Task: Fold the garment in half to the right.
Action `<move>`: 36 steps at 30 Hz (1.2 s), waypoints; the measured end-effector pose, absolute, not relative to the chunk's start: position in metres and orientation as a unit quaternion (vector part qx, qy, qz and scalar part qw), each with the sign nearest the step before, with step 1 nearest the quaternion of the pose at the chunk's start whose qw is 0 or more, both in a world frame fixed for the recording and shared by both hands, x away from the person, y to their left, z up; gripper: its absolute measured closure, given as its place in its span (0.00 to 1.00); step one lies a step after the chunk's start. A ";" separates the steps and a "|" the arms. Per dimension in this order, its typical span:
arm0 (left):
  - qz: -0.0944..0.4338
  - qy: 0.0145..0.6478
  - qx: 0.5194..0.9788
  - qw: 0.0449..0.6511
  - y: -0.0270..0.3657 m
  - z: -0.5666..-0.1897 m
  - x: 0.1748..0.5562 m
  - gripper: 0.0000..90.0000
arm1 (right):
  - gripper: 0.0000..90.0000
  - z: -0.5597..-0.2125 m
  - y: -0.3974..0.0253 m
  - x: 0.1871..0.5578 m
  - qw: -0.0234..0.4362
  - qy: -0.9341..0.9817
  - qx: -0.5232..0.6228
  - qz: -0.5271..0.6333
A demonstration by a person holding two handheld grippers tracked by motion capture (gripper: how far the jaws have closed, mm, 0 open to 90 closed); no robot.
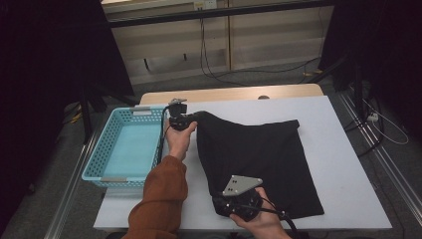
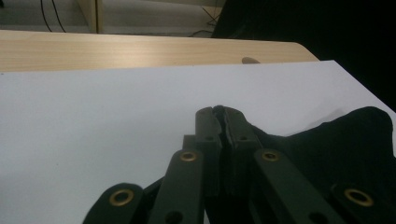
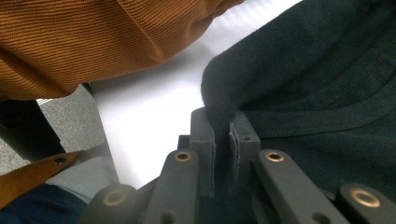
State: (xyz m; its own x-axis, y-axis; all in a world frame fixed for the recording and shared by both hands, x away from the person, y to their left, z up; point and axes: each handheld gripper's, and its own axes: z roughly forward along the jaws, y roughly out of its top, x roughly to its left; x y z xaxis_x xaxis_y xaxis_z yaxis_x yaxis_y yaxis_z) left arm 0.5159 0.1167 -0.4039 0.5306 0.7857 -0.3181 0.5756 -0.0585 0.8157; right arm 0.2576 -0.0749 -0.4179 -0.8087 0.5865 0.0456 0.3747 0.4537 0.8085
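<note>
left gripper [image 2: 223, 112] jaws pinched tight on a fold of the black cloth [image 2: 327, 154], edge of fabric showing between the tips in the left gripper view. cloth trails off to that gripper's right; ahead of its tips bare white table [image 2: 116, 107], then a wooden strip [image 2: 140, 49] at the far edge. in the high view left gripper [image 1: 178, 121] sits at the cloth's far-left corner, held by the left hand [image 1: 179, 139] with an orange sleeve [image 1: 159, 199] behind it. just to its left, a light blue basket [image 1: 99, 164], nothing visible inside.

right gripper [image 3: 223, 122] jaws narrow, clamped on a raised corner of the black cloth [image 3: 317, 70]; fabric stands up between the two pads and spreads away to its right and ahead. to its left, white table [image 3: 140, 116] and orange sleeve [image 3: 93, 42] above. in the high view right gripper [image 1: 239, 199] with grey plate on top is at the cloth's near-left corner, right hand [image 1: 261, 221] under it. cloth [image 1: 263, 159] lies flat on the table beyond and to the right of it, left edge lifted between the two grippers.
</note>
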 end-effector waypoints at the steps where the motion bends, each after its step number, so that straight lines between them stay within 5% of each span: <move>1: 0.108 0.472 0.721 0.497 0.117 -0.403 0.516 0.95 | 0.92 -0.417 -0.075 0.258 0.121 0.844 0.284 0.439; 36: 0.122 0.473 0.710 0.507 0.128 -0.369 0.516 0.96 | 0.93 -0.387 -0.073 0.267 0.119 0.828 0.266 0.480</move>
